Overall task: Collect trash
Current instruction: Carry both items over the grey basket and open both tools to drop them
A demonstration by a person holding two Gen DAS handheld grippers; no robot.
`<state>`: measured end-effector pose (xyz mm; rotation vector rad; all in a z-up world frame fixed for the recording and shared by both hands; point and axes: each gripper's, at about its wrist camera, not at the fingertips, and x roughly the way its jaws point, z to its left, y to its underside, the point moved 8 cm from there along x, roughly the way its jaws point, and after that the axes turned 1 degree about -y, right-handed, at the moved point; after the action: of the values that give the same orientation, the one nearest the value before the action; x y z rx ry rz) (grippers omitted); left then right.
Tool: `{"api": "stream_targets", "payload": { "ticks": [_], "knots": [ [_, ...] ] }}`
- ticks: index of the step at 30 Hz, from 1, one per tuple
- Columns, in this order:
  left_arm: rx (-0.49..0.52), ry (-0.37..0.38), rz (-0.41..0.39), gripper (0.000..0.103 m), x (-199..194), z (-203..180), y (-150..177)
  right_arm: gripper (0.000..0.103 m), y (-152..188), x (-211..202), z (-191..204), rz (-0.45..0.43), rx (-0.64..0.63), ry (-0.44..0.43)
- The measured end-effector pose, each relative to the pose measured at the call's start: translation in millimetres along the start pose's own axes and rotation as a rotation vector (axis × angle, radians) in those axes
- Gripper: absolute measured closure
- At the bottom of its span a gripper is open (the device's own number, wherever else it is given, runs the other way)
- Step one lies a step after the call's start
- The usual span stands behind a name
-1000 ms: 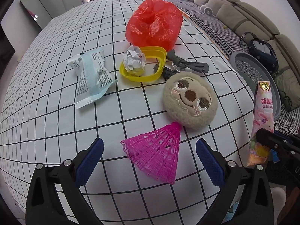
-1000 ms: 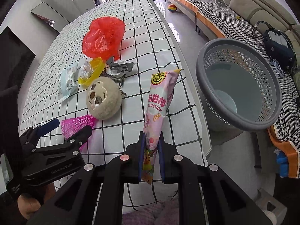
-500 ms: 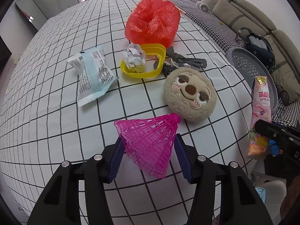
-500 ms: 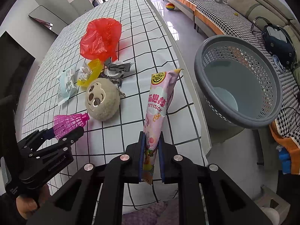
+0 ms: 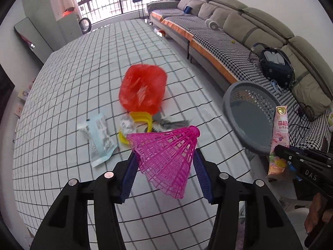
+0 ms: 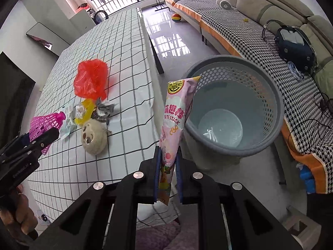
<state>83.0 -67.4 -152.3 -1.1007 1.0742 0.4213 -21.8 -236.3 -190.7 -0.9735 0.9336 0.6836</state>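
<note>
My left gripper [image 5: 165,166] is shut on a pink plastic shuttlecock [image 5: 166,156], held above the checked table with its knob up and to the right. The right wrist view shows that same shuttlecock [image 6: 44,123] in the left gripper [image 6: 39,135] at the far left. My right gripper [image 6: 168,162] is shut on a long pink snack packet [image 6: 177,114]. The packet stands upright past the table's edge, its top overlapping the near rim of the grey perforated basket [image 6: 278,104]. On the table lie a red plastic bag [image 5: 143,89], a blue-white wrapper [image 5: 100,137] and crumpled paper [image 5: 127,123].
A round sloth plush [image 6: 93,137], a yellow ring [image 5: 141,115] and grey odds and ends lie among the trash. The basket [image 5: 226,108] stands on the floor right of the table. A long sofa [image 6: 260,4] with a dark bag [image 6: 293,39] runs behind it.
The left gripper closed on the shuttlecock and lifted it off the table. The right gripper carried the snack packet to the right, from over the table to the basket's rim.
</note>
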Motion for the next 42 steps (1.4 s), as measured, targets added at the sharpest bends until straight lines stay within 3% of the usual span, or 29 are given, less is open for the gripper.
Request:
{"api": "stream_targets", "payload": {
  "ticks": [3, 10, 17, 20, 23, 24, 42],
  "knots": [
    [0.019, 0.017, -0.026, 0.051, 4, -42, -25, 0.090, -19, -6, -37, -0.017, -0.015, 0.010],
    [0.018, 0.070, 0.003, 0.051, 40, -144, -63, 0.090, -50, -1, -120, 0.024, -0.059, 0.019],
    [-0.011, 0.077, 0.061, 0.048, 78, -202, -76, 0.089, -74, 15, -163, 0.069, -0.105, -0.002],
    [-0.037, 0.059, 0.070, 0.044, 84, -208, -79, 0.083, -83, 19, -170, 0.076, -0.129, -0.018],
    [-0.062, 0.037, 0.076, 0.033, 87, -207, -82, 0.062, -89, 20, -174, 0.073, -0.145, -0.030],
    [-0.070, 0.028, 0.074, 0.029, 87, -205, -83, 0.060, -91, 20, -174, 0.068, -0.149, -0.030],
    [-0.118, -0.046, 0.035, 0.018, 66, -191, -91, 0.056, -92, 14, -174, 0.068, -0.150, -0.051]
  ]
}}
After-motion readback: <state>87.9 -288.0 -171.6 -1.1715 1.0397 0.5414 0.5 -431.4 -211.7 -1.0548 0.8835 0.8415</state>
